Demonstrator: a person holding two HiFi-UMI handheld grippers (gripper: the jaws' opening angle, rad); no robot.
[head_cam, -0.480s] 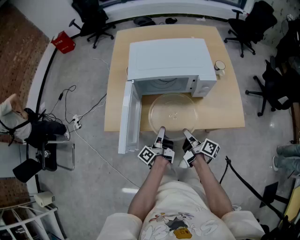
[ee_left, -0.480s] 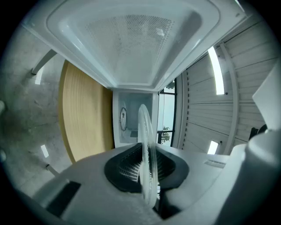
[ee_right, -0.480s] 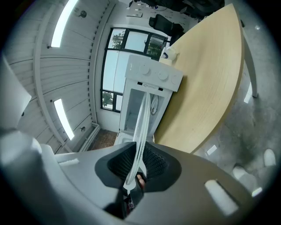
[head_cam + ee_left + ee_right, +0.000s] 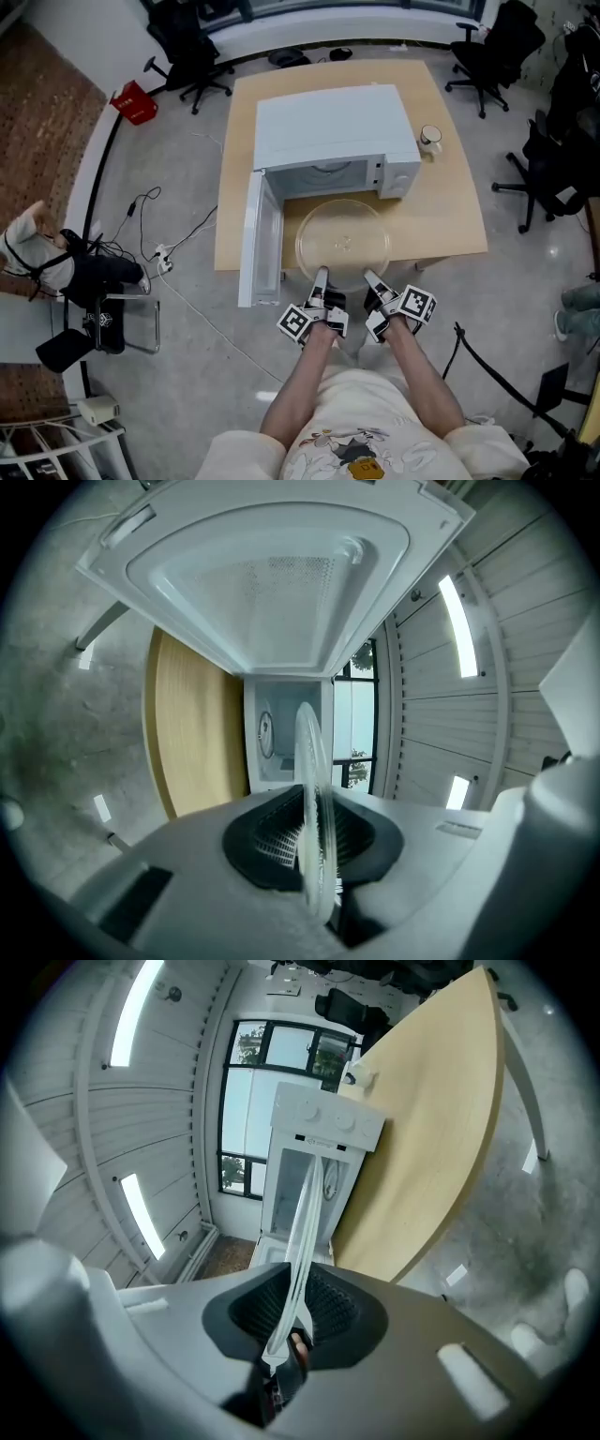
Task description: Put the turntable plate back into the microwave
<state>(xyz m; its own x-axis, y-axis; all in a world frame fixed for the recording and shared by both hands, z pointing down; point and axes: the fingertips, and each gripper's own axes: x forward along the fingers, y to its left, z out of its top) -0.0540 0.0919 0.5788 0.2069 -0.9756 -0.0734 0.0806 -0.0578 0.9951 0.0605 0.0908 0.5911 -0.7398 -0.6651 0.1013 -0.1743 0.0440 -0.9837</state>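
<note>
A clear glass turntable plate (image 4: 343,242) hangs level over the front of the wooden table (image 4: 450,225), just before the open white microwave (image 4: 333,136). My left gripper (image 4: 321,277) is shut on the plate's near rim at the left; my right gripper (image 4: 372,279) is shut on it at the right. In the left gripper view the plate (image 4: 314,808) stands edge-on between the dark pads, with the microwave cavity (image 4: 281,738) beyond. The right gripper view shows the plate's rim (image 4: 298,1241) clamped the same way, the microwave (image 4: 314,1162) ahead.
The microwave door (image 4: 258,239) swings out to the left, past the table's front edge. A white mug (image 4: 430,139) stands right of the microwave. Office chairs (image 4: 487,52) ring the table's far side. Cables (image 4: 173,248) and a black bag lie on the floor at the left.
Plate and both grippers have shifted slightly forward toward the microwave opening. Both grips hold as before.
</note>
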